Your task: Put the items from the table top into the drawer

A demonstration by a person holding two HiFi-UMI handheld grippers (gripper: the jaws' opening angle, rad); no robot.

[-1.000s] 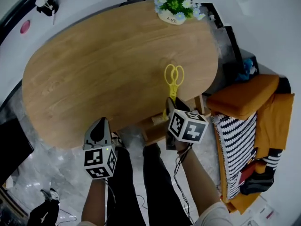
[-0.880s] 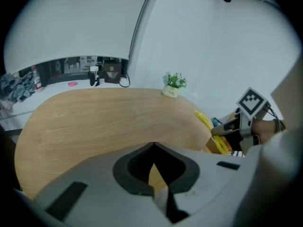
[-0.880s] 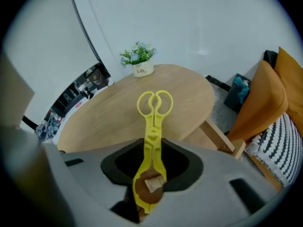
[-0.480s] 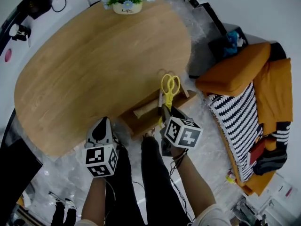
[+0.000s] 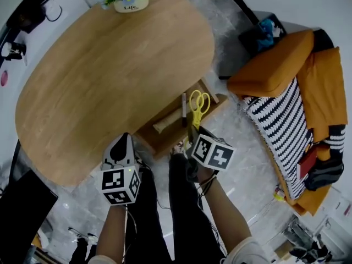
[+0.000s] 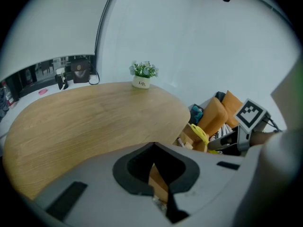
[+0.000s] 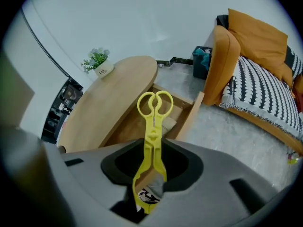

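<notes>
The yellow tongs (image 7: 152, 136) are made of plastic and are shaped like scissors, with two round finger rings at the far end and two long flat arms that join at a pivot. The right gripper (image 7: 150, 183) pinches the flat arms between its jaws, so the rings point away from the person. In the head view the tongs (image 5: 198, 106) hang over the open drawer (image 5: 159, 147) of the wooden table (image 5: 110, 65). From here I cannot tell if they touch anything in it.

A small black and white sticker sits near the pinched end, but its print is too small to read. The white flower pot (image 6: 140, 82) at the far edge of the table carries a short word (it looks like "Life").

Inside the drawer lie a beige roll (image 5: 166, 125) and a dark pen (image 5: 183, 110), just beside the rings.

The left gripper (image 5: 118, 146) hovers over the near edge of the table. Its jaws are pressed together with nothing between them.

An orange sofa (image 5: 269, 70) with a black and white striped blanket (image 5: 286, 131) stands close to the open drawer. The person's legs (image 5: 181, 213) are right in front of the drawer.
</notes>
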